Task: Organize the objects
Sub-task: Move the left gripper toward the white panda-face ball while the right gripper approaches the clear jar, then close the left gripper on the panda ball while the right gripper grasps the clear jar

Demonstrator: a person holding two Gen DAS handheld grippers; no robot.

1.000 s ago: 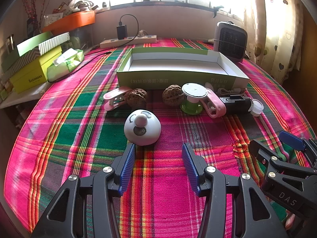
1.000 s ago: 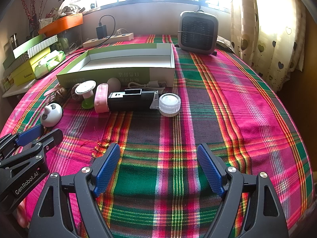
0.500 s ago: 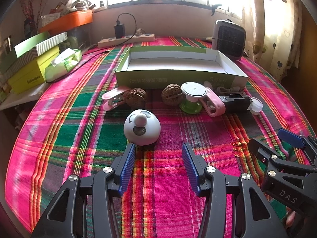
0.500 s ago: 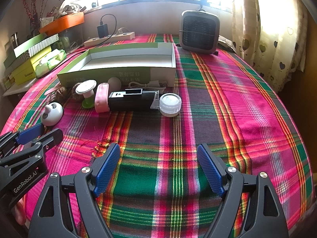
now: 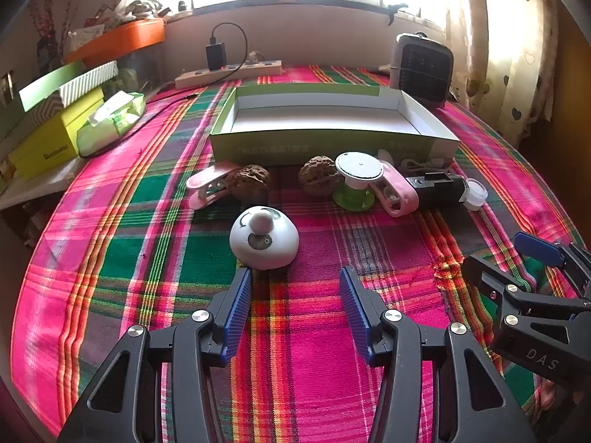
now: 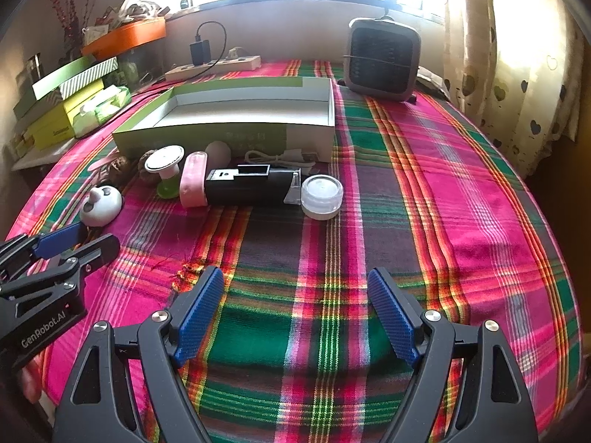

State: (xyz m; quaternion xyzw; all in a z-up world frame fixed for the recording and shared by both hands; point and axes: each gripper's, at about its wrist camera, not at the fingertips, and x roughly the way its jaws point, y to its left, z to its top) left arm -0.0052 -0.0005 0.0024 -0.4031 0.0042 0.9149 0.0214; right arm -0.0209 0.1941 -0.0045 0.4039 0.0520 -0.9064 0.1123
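Covering the whole work surface was a plaid cloth (image 6: pixel 424 192) in pink, green and dark bands, with a small frayed tear (image 6: pixel 184 271) near the front. A bright window ran along the far wall, a heart-print curtain (image 6: pixel 517 74) hung at the right, and a low ledge lay beneath the glass.

Items on the cloth:
- Shallow green box (image 5: pixel 332 144), white inside, open-topped, lying lengthwise near the back.
- White dome-shaped toy (image 5: pixel 264 238) with a round knob, standing apart in front of the row, just ahead of the left gripper (image 5: pixel 295 310).
- Row along the box's front wall: pink clip (image 5: pixel 208 184), two walnuts (image 5: pixel 249 184) (image 5: pixel 318 180), a white-topped green spool (image 5: pixel 356 181), a second pink clip (image 5: pixel 397 193), a black cylinder (image 5: pixel 437 188) lying on its side, and a small clear round jar (image 6: pixel 321 195) touching the cylinder's end.
- White cable (image 6: pixel 273 158), coiled between the cylinder and the box.
- Small grey heater (image 6: pixel 382 61), upright at the back right corner.
- White power strip (image 5: pixel 229 74) with a black charger plugged in, against the far wall.

Left side of the room: stacked yellow and green boxes (image 5: pixel 48 140), a tissue pack (image 5: pixel 110 123), an orange tray (image 5: pixel 122 38) on a higher shelf.

The left gripper hovered low over the cloth, its blue pads spread apart and holding nothing. The right gripper (image 6: pixel 295 317) sat further to the right, its pads spread wide over bare cloth, also holding nothing.
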